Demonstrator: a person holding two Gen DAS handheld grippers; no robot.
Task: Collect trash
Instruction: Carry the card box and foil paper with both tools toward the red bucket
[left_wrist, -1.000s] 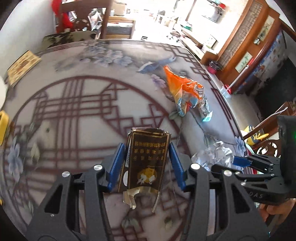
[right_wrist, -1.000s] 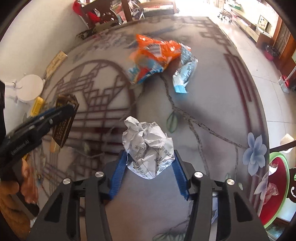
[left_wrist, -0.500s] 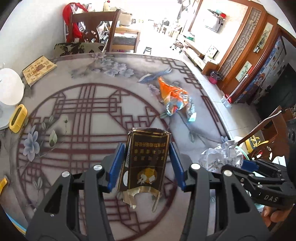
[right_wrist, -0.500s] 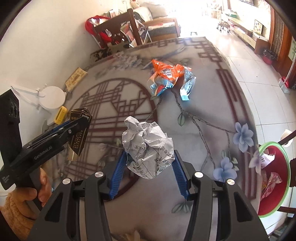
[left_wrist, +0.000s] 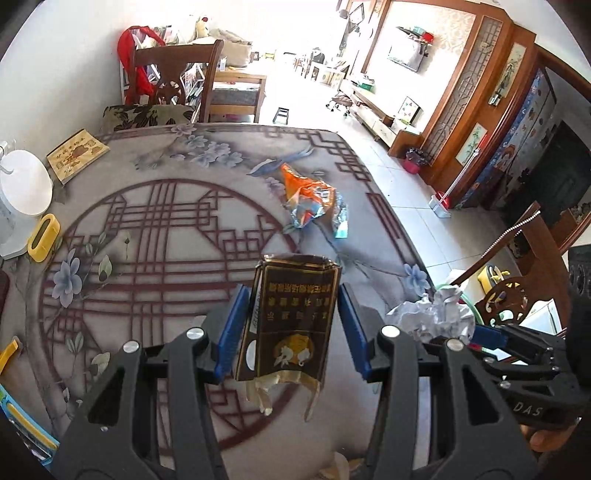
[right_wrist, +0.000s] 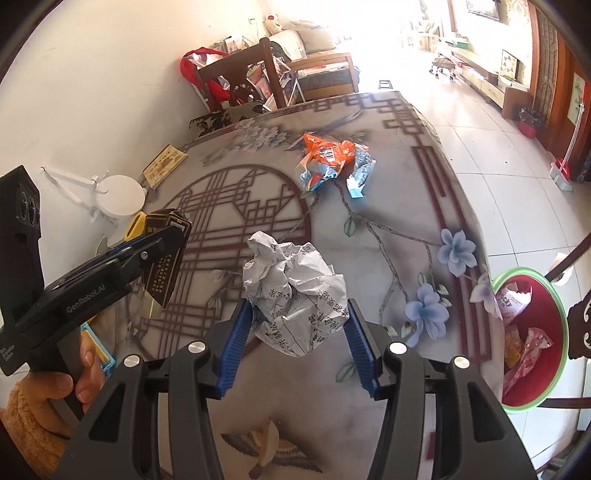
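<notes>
My left gripper (left_wrist: 290, 325) is shut on a dark brown cigarette pack (left_wrist: 291, 317) with gold print, held above the patterned table (left_wrist: 155, 229). The right gripper (right_wrist: 295, 328) is shut on a crumpled ball of printed paper (right_wrist: 295, 291), also lifted off the table. Each gripper shows in the other's view: the paper ball (left_wrist: 432, 317) at lower right, the pack (right_wrist: 168, 254) at left in a person's hand. An orange and silver snack wrapper (left_wrist: 312, 201) lies on the far right part of the table. A red bin (right_wrist: 532, 332) with a green rim holds wrappers beside the table's right edge.
A white round stand (left_wrist: 22, 184), a yellow object (left_wrist: 43, 238) and a printed card (left_wrist: 78, 154) sit along the table's left side by the wall. A wooden chair (left_wrist: 173, 77) stands at the far end. Tiled floor (right_wrist: 517, 177) lies to the right.
Both grippers have risen and pulled back from the table with their loads still held. More of the table and room shows, and the red bin has come into the right wrist view.
</notes>
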